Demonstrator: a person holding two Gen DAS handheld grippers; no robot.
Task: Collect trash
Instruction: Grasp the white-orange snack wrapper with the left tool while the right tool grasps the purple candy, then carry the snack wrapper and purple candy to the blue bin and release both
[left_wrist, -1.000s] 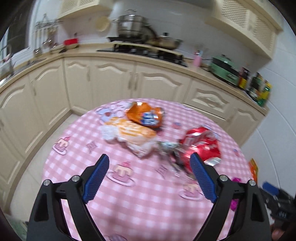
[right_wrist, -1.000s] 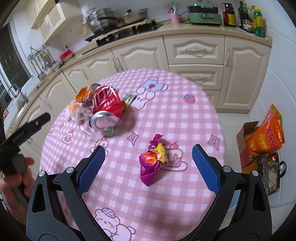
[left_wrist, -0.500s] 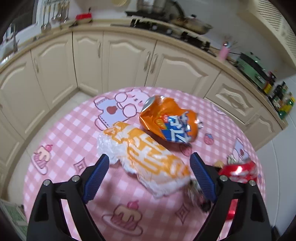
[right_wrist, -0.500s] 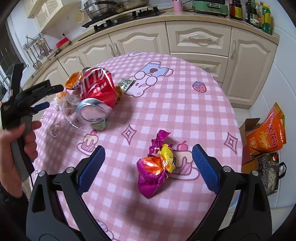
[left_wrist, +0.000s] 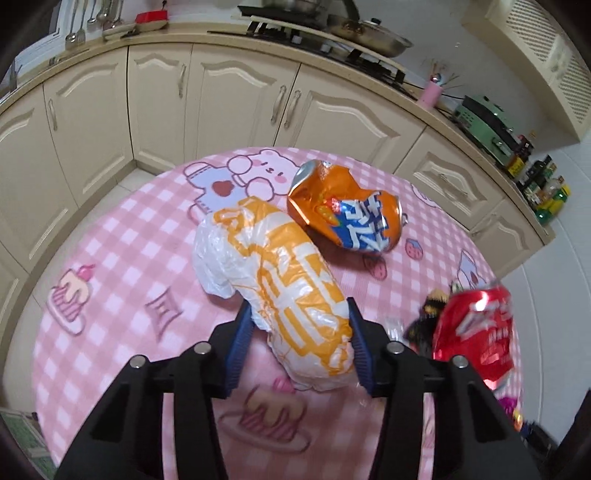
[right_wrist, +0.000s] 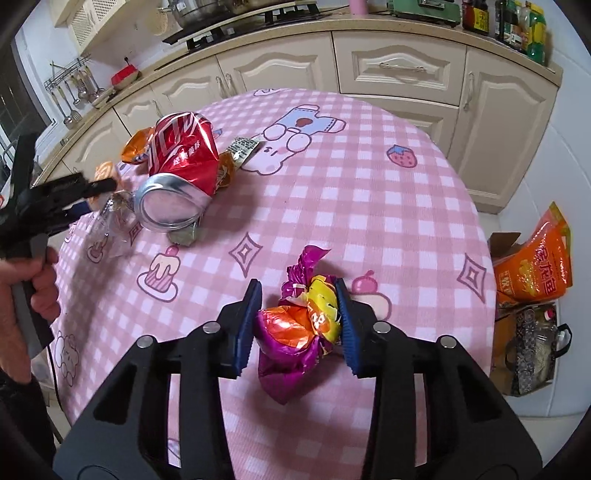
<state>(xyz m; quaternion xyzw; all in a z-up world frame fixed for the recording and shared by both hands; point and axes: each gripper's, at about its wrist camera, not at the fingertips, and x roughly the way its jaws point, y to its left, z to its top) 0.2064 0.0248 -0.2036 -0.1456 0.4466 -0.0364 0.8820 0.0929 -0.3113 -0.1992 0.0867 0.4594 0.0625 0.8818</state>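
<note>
On the pink checked table (right_wrist: 369, 206) my left gripper (left_wrist: 298, 304) is closing; its blue pads touch both sides of a white and orange plastic bag (left_wrist: 280, 273). A crushed orange can (left_wrist: 343, 214) lies just beyond the bag. A crushed red can (left_wrist: 476, 328) lies to the right. My right gripper (right_wrist: 296, 282) is closing too, with its pads against a crumpled purple, orange and yellow wrapper (right_wrist: 295, 332). In the right wrist view the red can (right_wrist: 181, 155) lies at the far left, beside the left gripper (right_wrist: 94, 195) in a hand (right_wrist: 33, 280).
Clear plastic film (right_wrist: 114, 221) and a small printed scrap (right_wrist: 243, 146) lie by the red can. On the floor to the right stand a cardboard box with an orange snack bag (right_wrist: 532, 266) and a dark bag (right_wrist: 532, 350). Cream cabinets (left_wrist: 229, 85) curve behind the table.
Both grippers came down onto the table and their wide jaws narrowed, the left around the plastic bag and the right around the wrapper. The left one moved left, away from the red can.
</note>
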